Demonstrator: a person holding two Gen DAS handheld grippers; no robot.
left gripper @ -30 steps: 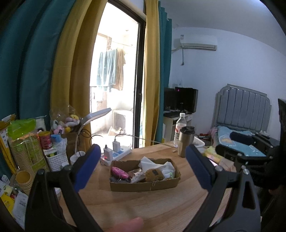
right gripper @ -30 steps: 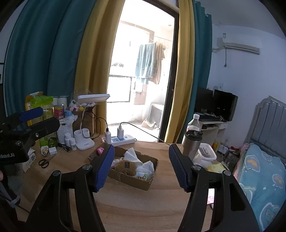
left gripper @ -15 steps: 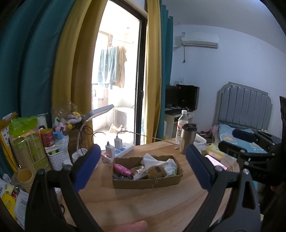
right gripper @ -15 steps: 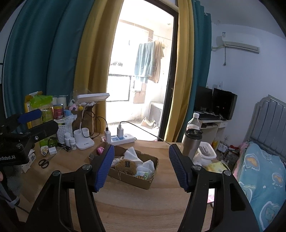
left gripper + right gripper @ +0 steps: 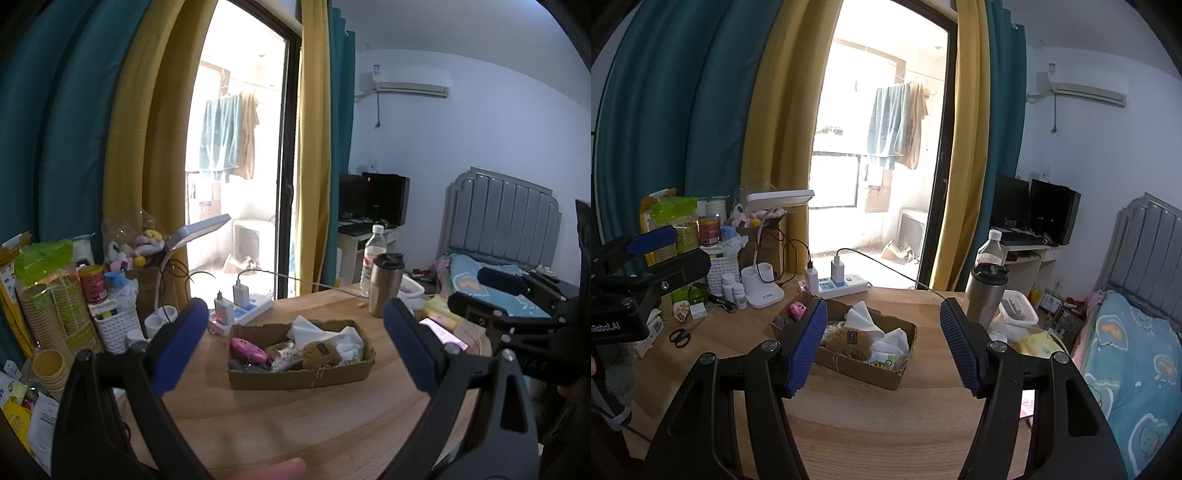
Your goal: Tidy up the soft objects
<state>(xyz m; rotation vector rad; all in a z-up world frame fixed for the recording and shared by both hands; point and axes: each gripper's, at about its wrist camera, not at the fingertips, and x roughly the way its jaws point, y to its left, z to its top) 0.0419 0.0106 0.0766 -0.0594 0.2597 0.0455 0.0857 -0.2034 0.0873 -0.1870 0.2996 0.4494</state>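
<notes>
two black two-finger grippers with blue ribbed pads, raised above a round light-wood table (image 5: 280, 417). left gripper (image 5: 291, 350) with jaws spread wide and nothing between them; right gripper (image 5: 882, 347) likewise wide apart and bare. left gripper also in sight at 9 o'clock in the right wrist view, right gripper at 3 o'clock in the left wrist view.

just past the fingertips, at 12 o'clock from both: shallow brown cardboard box (image 5: 301, 374), resting on the table and framed between the pads of each gripper. inside, heaped together: pink plastic toy (image 5: 247, 349) toward the 9 o'clock end, brown fuzzy plush (image 5: 320, 353) in the middle, crumpled white cloths (image 5: 317, 330) toward 1 o'clock.

beyond the box at 11 o'clock: white power strip with two plugged chargers (image 5: 240, 310), white desk lamp (image 5: 768, 254), black scissors (image 5: 679, 336) at 9 o'clock near the table edge. at 1 o'clock: steel insulated tumbler with black lid (image 5: 386, 284), clear plastic water bottle (image 5: 373, 258) just behind it.

farther off: stacked paper cups and tins (image 5: 59, 295) at 9 o'clock, yellow and teal curtains (image 5: 125, 147) flanking a bright balcony door at 12 o'clock, grey padded headboard (image 5: 502, 218) at 3 o'clock.
</notes>
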